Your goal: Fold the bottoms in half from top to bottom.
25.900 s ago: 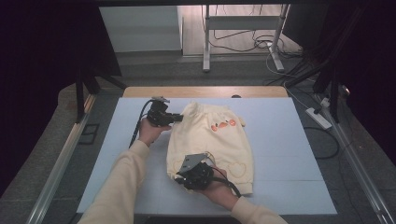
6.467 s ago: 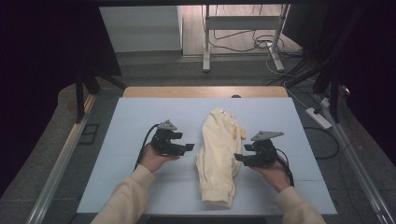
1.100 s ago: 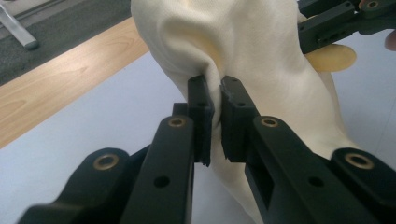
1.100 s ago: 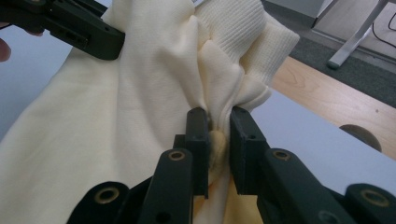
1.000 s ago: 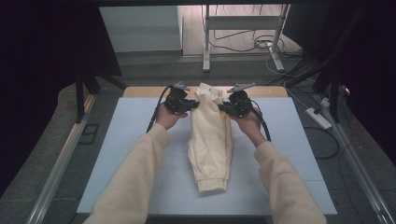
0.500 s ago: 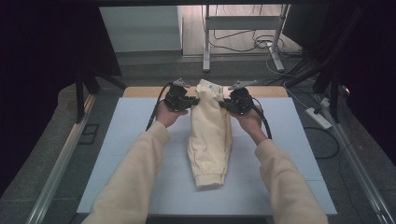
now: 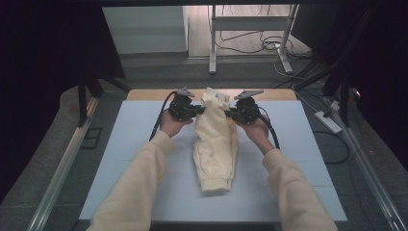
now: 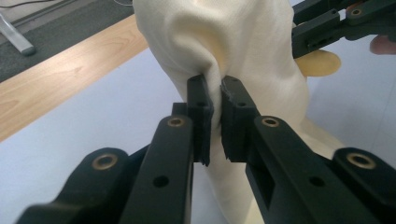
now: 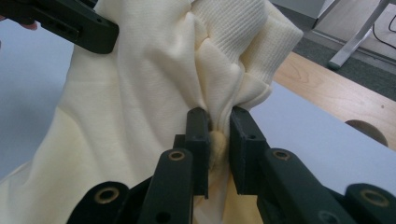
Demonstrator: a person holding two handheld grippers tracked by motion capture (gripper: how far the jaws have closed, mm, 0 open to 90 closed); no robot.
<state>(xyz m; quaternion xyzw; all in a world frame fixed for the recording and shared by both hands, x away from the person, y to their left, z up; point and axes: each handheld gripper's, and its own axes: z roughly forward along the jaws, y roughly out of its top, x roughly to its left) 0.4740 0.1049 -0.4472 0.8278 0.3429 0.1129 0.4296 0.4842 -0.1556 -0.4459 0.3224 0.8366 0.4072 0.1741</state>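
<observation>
High view: both black grippers, left gripper [image 7: 191, 111] and right gripper [image 7: 235, 113], pinch the folded cream cotton sweatshirt [image 7: 215, 144] at its 12 o'clock end; the final fold looks left.

Bare blue mat [image 7: 120, 159] open on both flanks of the cream garment [image 7: 215, 144], the lone central obstacle.

The garment's [image 7: 215, 139] front — any print — lies folded inside, hidden.
</observation>
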